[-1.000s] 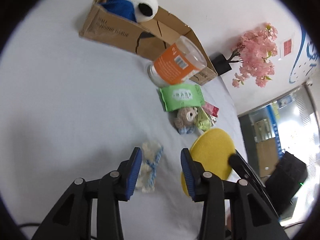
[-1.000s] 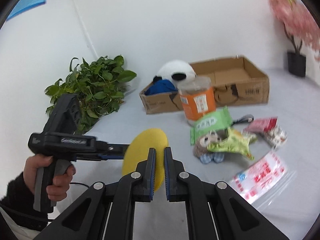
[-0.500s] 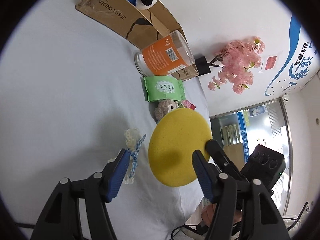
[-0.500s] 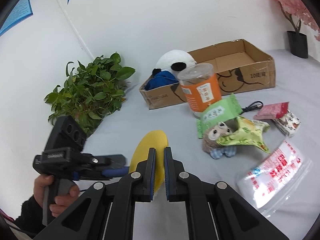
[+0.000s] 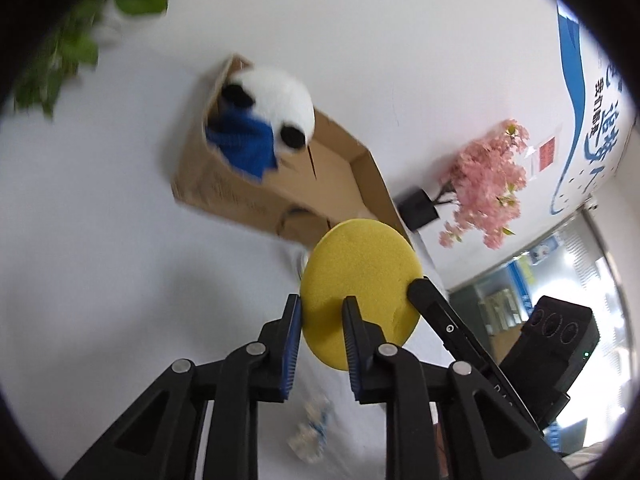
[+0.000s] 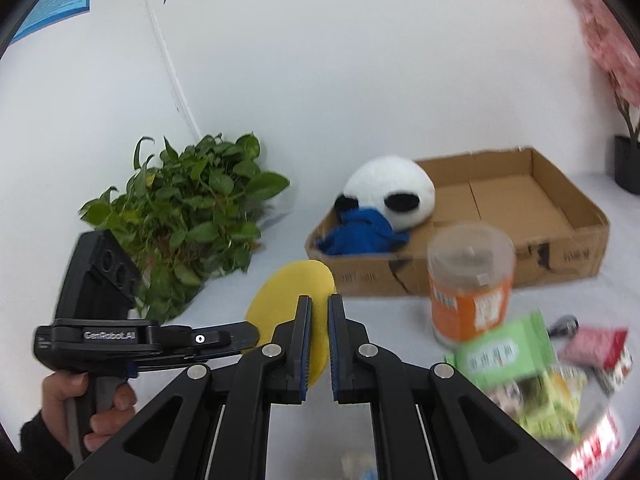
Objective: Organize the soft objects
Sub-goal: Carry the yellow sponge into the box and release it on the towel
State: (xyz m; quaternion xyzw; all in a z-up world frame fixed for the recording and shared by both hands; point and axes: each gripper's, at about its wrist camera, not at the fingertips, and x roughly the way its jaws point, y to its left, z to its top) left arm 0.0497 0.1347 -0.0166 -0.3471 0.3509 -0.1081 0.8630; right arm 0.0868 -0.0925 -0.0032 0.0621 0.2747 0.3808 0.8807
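Note:
A round yellow sponge pad (image 5: pixel 360 268) (image 6: pixel 288 296) is held in the air above the table. My right gripper (image 6: pixel 319 320) is shut on its edge. My left gripper (image 5: pixel 320 316) has closed its jaws around the opposite edge of the same pad. A cardboard box (image 5: pixel 296 184) (image 6: pixel 520 232) stands beyond, with a panda plush (image 5: pixel 280 108) (image 6: pixel 388 192) and a blue cloth (image 5: pixel 248 148) (image 6: pixel 360 236) in its left end. A small white and blue rope toy (image 5: pixel 314 432) lies on the table below the left gripper.
An orange-labelled clear jar (image 6: pixel 468 284) stands in front of the box. A green packet (image 6: pixel 500 352), a small plush under a light green packet (image 6: pixel 552 400) and red snack packets (image 6: pixel 596 344) lie at the right. A leafy plant (image 6: pixel 188 216) stands at the left, a pink flower pot (image 5: pixel 484 184) beyond the box.
Both grippers have risen with the yellow pad and tilted toward the box. My left gripper has narrowed from wide open onto the pad's edge.

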